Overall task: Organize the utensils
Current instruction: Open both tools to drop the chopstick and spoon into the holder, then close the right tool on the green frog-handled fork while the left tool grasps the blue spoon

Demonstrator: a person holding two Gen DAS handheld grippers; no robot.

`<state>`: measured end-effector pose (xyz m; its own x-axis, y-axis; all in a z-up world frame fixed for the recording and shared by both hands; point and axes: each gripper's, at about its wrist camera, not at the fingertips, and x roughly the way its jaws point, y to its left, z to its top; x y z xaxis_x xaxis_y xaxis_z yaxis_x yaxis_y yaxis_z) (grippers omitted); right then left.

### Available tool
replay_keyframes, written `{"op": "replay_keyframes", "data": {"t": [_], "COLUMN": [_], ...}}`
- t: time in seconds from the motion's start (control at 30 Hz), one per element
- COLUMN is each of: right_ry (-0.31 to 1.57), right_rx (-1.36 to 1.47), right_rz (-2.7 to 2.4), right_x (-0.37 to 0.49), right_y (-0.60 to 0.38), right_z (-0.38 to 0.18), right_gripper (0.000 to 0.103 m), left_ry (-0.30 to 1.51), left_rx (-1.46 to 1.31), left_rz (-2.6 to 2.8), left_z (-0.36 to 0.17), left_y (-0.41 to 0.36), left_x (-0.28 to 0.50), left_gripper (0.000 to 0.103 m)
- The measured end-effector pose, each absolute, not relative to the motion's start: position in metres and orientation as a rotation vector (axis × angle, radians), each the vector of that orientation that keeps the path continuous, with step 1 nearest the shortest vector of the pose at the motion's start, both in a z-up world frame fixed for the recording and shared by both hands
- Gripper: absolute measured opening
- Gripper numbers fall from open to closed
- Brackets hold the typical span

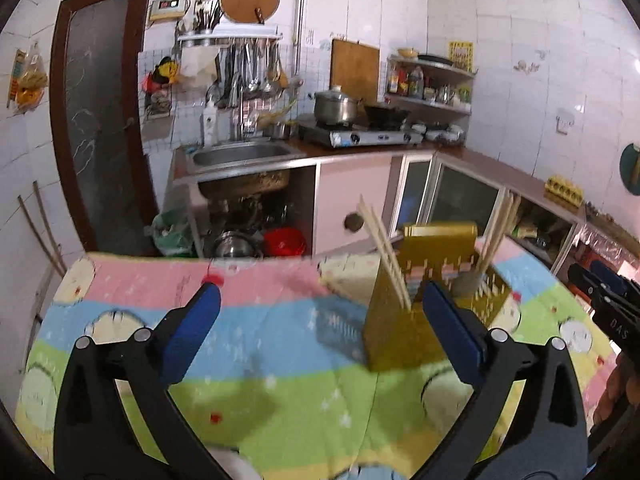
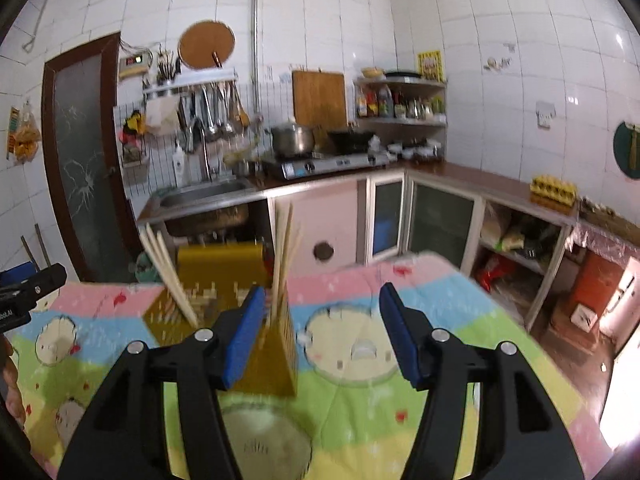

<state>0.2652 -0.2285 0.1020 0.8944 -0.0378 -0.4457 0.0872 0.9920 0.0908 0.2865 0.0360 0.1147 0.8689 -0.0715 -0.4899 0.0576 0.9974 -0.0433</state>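
Observation:
A golden slotted utensil holder (image 1: 404, 320) stands on the cartoon-print tablecloth (image 1: 260, 396). Pale wooden chopsticks (image 1: 382, 244) lean out of its left side and more chopsticks (image 1: 498, 232) stand at its right. My left gripper (image 1: 320, 312) is open and empty, its right finger just in front of the holder. In the right wrist view the holder (image 2: 224, 280) is left of centre with chopsticks (image 2: 166, 268) leaning left and chopsticks (image 2: 282, 256) upright. My right gripper (image 2: 322, 316) is open and empty, its left finger beside the holder.
Behind the table are a steel sink (image 1: 240, 156), a gas stove (image 1: 360, 136) with a pot (image 1: 334, 106) and a wok, hanging ladles, a corner shelf of bottles and a dark door (image 1: 100, 120). The right gripper shows at the left view's right edge (image 1: 612, 308).

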Motion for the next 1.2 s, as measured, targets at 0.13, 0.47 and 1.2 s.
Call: {"op": "replay_keyframes", "data": {"t": [0.13,0.47,1.2], "right_ry": [0.547,0.737,0.920], "right_rx": [0.119,0.113,0.178], "right_rz": [-0.085,-0.130,-0.031], "right_x": [0.250,0.232,0.238], "right_y": [-0.220,-0.196,-0.172], "right_z": [0.070,-0.001,-0.045], "right_gripper": [0.059,0.059,0.024], "left_ry": [0.580,0.715,0.858], "left_rx": [-0.030,-0.049,-0.012], "left_rz": [-0.053,-0.013,-0.016], "left_z": [0.090,0.032,-0.021], "left_y": [0.038,0.038,0.004], "left_x": [0.270,0.252,0.229], "left_gripper": [0.098,0.098,0.098]}}
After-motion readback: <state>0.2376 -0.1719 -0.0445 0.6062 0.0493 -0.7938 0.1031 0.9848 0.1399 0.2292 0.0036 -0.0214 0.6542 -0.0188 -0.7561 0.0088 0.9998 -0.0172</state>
